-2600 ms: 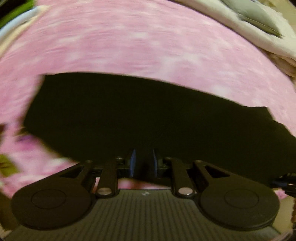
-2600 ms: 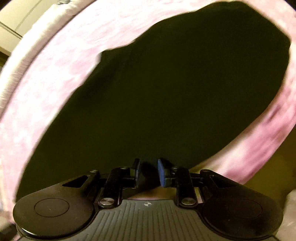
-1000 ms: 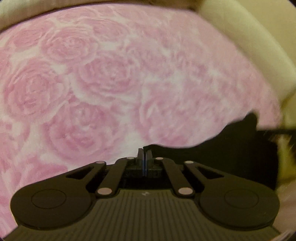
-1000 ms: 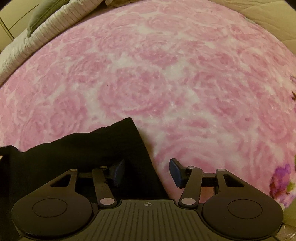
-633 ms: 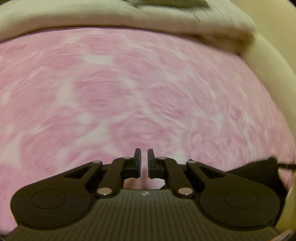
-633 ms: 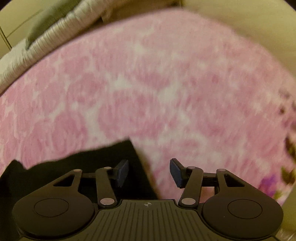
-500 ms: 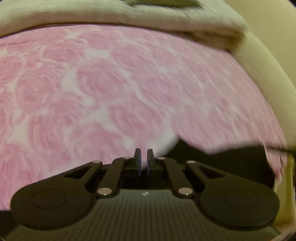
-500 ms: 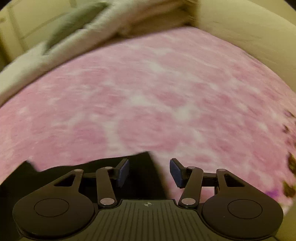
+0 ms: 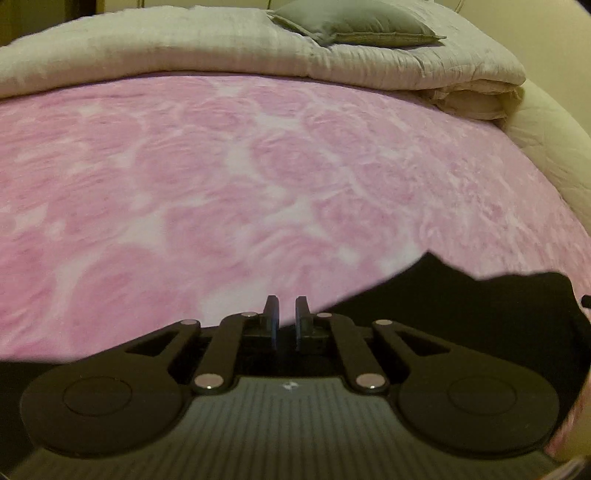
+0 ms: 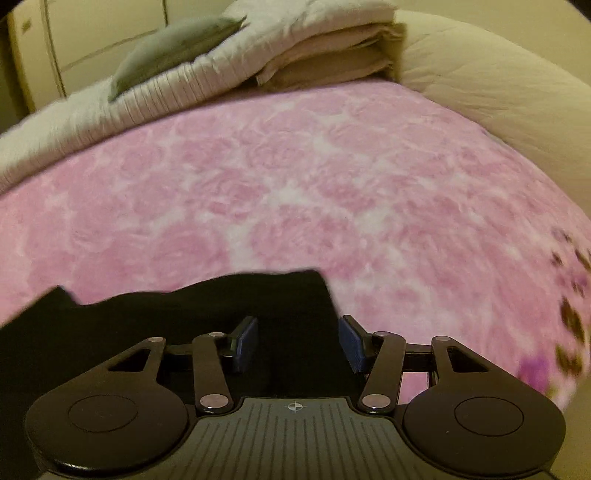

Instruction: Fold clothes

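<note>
A pink rose-patterned blanket (image 9: pixel 229 177) covers the bed, with a pale folded quilt (image 9: pixel 184 48) and a grey pillow (image 9: pixel 354 24) at its far end. The black garment (image 10: pixel 192 314) lies flat on the near part of the blanket, low in both views. Its long axis seems to run side to side, from one claw across to the other.

The right gripper (image 10: pixel 297 341) hangs directly above the garment near its right corner, jaws about half open with cloth below them but nothing pinched. The left gripper (image 9: pixel 286 321) is over the garment's left part; most of the cloth spreads away to its right. Its jaws stand a narrow slit apart, empty, and are opening slightly.

Judging by this, the right hand is better placed: it need only drop onto the corner beneath it
</note>
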`<action>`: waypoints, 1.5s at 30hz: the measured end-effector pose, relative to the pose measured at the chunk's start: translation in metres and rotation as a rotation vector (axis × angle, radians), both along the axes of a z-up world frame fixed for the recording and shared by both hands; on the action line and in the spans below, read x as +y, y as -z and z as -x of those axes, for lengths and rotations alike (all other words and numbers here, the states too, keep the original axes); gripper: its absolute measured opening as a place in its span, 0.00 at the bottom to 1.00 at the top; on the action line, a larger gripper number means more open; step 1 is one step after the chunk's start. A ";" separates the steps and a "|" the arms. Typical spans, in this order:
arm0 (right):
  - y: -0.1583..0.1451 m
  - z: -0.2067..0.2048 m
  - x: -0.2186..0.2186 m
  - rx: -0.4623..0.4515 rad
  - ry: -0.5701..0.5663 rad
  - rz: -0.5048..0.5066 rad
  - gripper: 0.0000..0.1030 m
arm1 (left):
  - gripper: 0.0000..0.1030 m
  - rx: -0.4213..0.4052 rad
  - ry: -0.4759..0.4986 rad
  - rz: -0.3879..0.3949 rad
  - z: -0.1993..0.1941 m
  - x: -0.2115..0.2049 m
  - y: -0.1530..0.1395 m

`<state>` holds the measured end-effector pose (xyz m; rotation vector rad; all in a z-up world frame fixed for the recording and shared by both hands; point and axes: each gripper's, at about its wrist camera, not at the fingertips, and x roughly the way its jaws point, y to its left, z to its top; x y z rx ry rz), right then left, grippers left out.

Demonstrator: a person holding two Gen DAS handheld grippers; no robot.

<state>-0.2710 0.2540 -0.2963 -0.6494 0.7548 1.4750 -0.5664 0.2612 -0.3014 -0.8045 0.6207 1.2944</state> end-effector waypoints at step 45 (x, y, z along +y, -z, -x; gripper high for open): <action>-0.023 0.101 -0.256 0.087 -0.263 -0.148 0.54 | 0.39 0.170 -0.409 -0.163 0.046 -0.337 -0.026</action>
